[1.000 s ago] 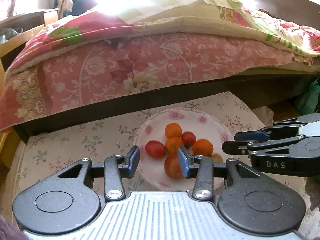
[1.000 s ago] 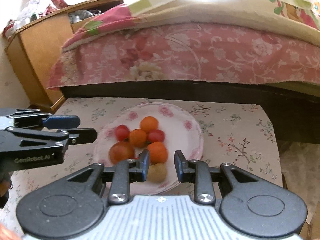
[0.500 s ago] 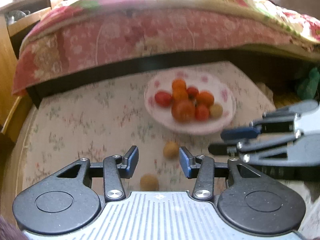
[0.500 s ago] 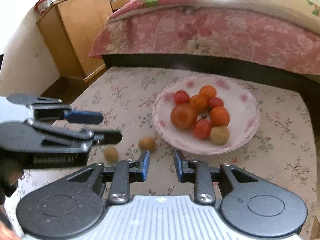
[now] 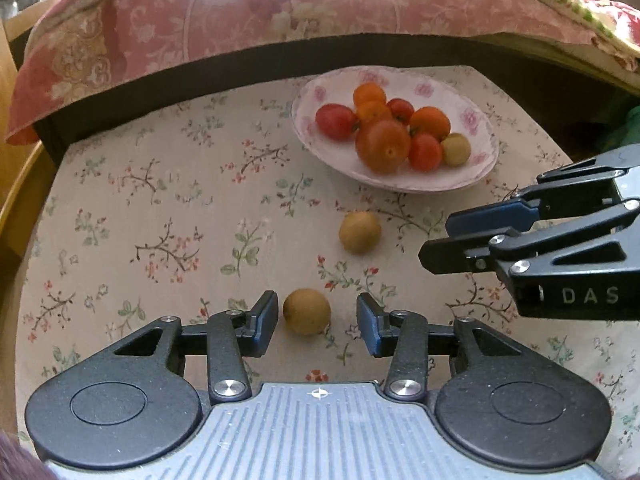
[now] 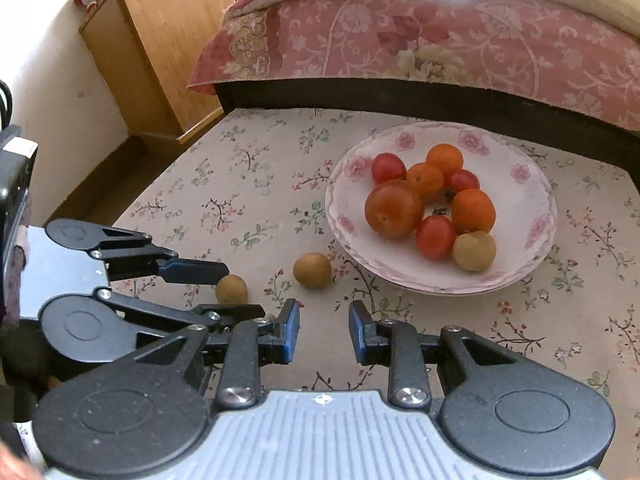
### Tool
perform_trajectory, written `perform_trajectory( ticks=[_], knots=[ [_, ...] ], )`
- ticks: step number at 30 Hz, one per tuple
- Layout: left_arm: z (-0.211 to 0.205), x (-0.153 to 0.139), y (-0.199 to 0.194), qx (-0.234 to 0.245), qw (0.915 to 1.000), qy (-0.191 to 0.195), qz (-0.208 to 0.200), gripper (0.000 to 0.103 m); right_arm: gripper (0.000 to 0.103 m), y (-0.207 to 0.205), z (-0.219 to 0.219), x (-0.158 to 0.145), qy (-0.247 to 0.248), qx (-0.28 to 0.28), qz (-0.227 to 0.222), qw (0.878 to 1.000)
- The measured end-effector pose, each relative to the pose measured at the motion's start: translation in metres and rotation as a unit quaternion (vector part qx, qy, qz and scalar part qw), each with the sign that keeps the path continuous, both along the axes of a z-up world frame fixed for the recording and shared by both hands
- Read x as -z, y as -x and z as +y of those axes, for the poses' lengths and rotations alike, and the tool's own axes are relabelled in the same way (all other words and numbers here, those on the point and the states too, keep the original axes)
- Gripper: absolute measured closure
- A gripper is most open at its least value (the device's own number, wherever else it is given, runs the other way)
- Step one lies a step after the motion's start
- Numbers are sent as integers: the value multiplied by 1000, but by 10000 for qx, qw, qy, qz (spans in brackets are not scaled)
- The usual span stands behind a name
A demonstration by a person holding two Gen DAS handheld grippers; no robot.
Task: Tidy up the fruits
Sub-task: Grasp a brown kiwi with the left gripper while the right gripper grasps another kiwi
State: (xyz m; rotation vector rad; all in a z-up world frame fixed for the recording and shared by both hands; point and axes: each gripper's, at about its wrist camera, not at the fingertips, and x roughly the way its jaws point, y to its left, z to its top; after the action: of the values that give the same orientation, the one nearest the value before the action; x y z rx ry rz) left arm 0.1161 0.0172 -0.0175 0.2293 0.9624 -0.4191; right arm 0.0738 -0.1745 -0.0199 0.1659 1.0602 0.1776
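**Hovering over two loose brown fruits beside a full plate**

Sitting on the floral tablecloth, the flowered plate carries a heap: one large tomato, small red tomatoes, several oranges, and one tan fruit at the near edge of the pile. Off the plate, two brown fruits lie on the cloth. The nearer brown fruit sits right between the spread fingers of the left gripper, untouched. The second brown fruit rests nearer the plate, apart from it. The right gripper hangs parted and empty over bare cloth.
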Motion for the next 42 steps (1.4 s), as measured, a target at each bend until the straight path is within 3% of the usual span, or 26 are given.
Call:
perform_trajectory(
  ticks=[4, 8, 10, 24, 33, 35, 42],
  knots=[
    [1, 3, -1, -21, 10000, 43, -3, 54, 74, -3, 2, 5, 0, -20, 30, 10000],
    [3, 2, 0, -8, 9999, 115, -31, 67, 74, -6, 8, 9, 5, -114, 9, 9999],
    [6, 1, 2, 31, 9999, 116, -29, 69, 74, -8, 10, 10, 20, -146, -6, 9999],
    [15, -2, 15, 148, 9998, 154, 1, 68, 66, -25, 32, 26, 194, 64, -120, 9997],
    [13, 0, 15, 228, 9997, 113, 1, 65, 68, -38, 37, 33, 419, 63, -223, 9989],
    [10, -1, 16, 283, 9996, 80, -7, 66, 73, -34, 40, 31, 597, -28, -227, 9980],
    [2, -3, 21, 450, 9989, 124, 46, 71, 74, -5, 21, 21, 547, -44, 33, 9985]
  ],
)
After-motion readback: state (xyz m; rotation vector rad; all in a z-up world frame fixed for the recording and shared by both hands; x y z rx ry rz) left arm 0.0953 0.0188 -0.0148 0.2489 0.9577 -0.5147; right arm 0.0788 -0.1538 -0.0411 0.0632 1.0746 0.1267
